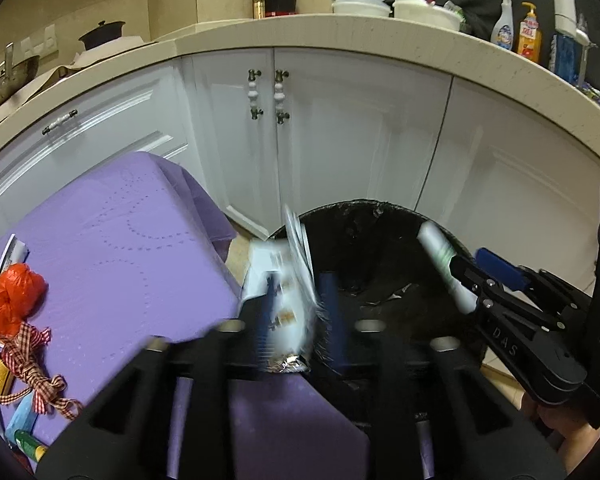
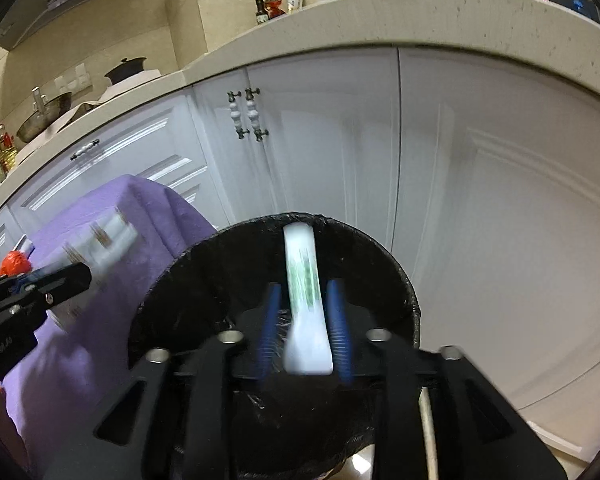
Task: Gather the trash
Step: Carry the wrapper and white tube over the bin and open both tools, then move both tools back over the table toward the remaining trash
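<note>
A black-lined trash bin (image 1: 360,206) (image 2: 400,280) stands on the floor before white cabinets. My left gripper (image 1: 298,280) (image 2: 72,276) is at the bin's left rim. A blurred white and silver foil wrapper (image 1: 288,304) (image 2: 100,244) sits loosely between its parted blue pads. My right gripper (image 2: 304,286) (image 1: 476,264) hangs over the bin's mouth. A white tube with green print (image 2: 304,280) (image 1: 440,256) lies between its blue pads, with a gap showing beside it. Neither pair of pads presses on its item.
A table under a purple cloth (image 1: 120,240) stands left of the bin, carrying an orange bag (image 1: 14,296), a checkered ribbon (image 1: 32,368) and small packets. White cabinet doors (image 1: 340,140) and a beige countertop (image 1: 380,36) with bottles and containers rise behind.
</note>
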Demonstrator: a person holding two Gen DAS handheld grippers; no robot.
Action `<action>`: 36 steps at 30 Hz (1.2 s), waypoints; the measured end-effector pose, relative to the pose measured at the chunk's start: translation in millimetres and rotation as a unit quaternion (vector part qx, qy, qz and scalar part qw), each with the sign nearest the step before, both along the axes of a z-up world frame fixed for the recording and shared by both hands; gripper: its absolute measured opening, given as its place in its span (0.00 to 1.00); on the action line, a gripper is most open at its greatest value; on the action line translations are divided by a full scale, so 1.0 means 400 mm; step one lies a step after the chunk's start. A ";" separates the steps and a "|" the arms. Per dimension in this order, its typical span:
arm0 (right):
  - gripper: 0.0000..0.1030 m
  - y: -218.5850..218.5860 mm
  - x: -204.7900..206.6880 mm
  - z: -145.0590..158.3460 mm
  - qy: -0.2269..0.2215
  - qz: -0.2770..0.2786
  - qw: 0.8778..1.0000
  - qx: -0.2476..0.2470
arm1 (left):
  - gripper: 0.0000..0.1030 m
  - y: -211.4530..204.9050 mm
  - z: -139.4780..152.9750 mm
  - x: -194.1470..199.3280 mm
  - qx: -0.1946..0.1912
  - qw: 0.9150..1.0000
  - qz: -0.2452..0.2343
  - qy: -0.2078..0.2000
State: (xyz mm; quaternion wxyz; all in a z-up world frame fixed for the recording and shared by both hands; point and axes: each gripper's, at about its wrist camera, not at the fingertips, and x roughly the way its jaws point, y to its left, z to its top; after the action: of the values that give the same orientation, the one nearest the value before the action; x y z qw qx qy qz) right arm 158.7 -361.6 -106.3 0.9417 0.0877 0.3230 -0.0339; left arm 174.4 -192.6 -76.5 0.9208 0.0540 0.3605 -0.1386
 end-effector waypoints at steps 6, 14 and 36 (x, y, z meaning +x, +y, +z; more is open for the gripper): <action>0.46 -0.003 -0.010 -0.001 0.002 -0.005 1.000 -0.001 | 0.51 0.006 0.014 0.000 -0.006 1.000 0.001 -0.009; 0.50 0.048 -0.056 0.047 -0.013 0.008 1.000 -0.006 | 0.53 0.093 0.054 -0.059 -0.011 1.000 0.021 -0.018; 0.52 0.466 -0.202 0.108 -0.036 0.191 0.981 -0.012 | 0.57 0.608 0.108 -0.371 0.007 0.976 0.215 -0.044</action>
State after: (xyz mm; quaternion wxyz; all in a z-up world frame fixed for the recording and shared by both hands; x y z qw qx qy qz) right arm 77.7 -175.3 -63.2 0.9429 0.0139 0.2991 0.1459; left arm 26.0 50.4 -33.2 0.9438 -0.0127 0.3233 0.0677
